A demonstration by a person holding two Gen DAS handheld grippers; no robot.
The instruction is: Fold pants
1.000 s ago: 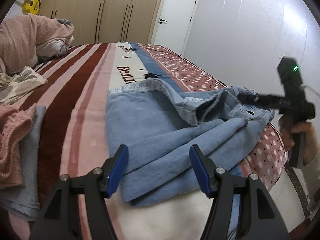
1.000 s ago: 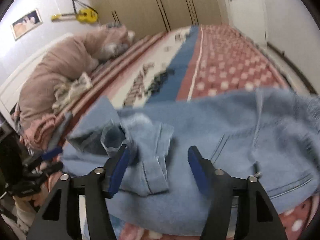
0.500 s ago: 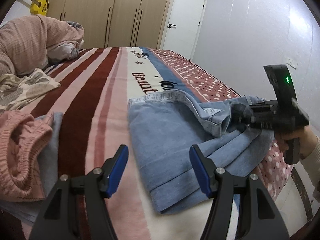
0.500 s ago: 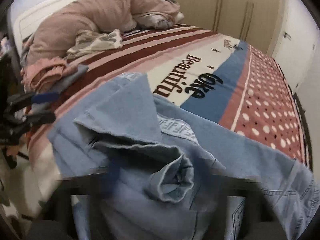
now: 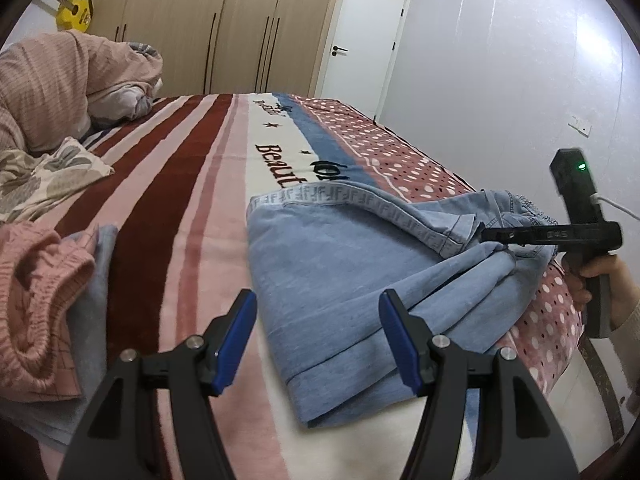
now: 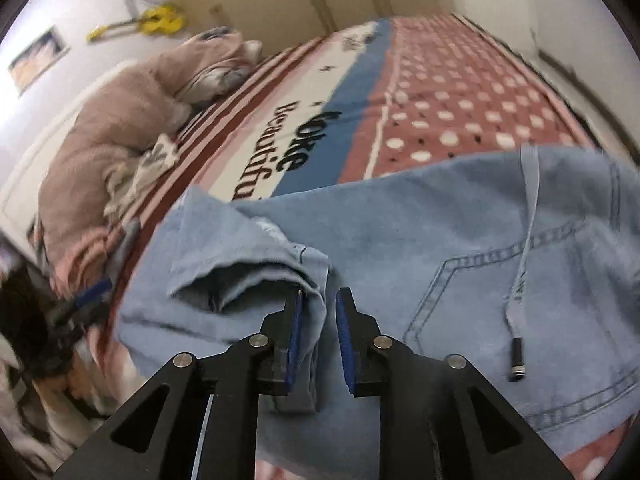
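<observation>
Light blue denim pants (image 5: 340, 272) lie folded over on the striped bed blanket, legs toward me, waistband to the right. My left gripper (image 5: 316, 340) is open and empty, hovering just above the near edge of the pants. My right gripper (image 6: 318, 332) has its jaws nearly closed around a bunched fold of a pant leg (image 6: 256, 276); a narrow gap shows between the blue pads. The right gripper also shows in the left wrist view (image 5: 486, 235), reaching into the pants from the right. A back pocket (image 6: 500, 300) and a drawstring (image 6: 520, 292) face up.
A pink knit garment on grey cloth (image 5: 44, 300) lies at the left bed edge. A pink duvet heap (image 5: 52, 88) and patterned pillow (image 5: 44, 176) lie at the head of the bed. Wardrobes, a white door (image 5: 360, 44) and a yellow ukulele (image 5: 72, 12) stand behind.
The right gripper's jaws have gone from wide open to nearly closed around a fold of the pant leg. The left gripper has stayed open and drifted slightly over the pants' edge.
</observation>
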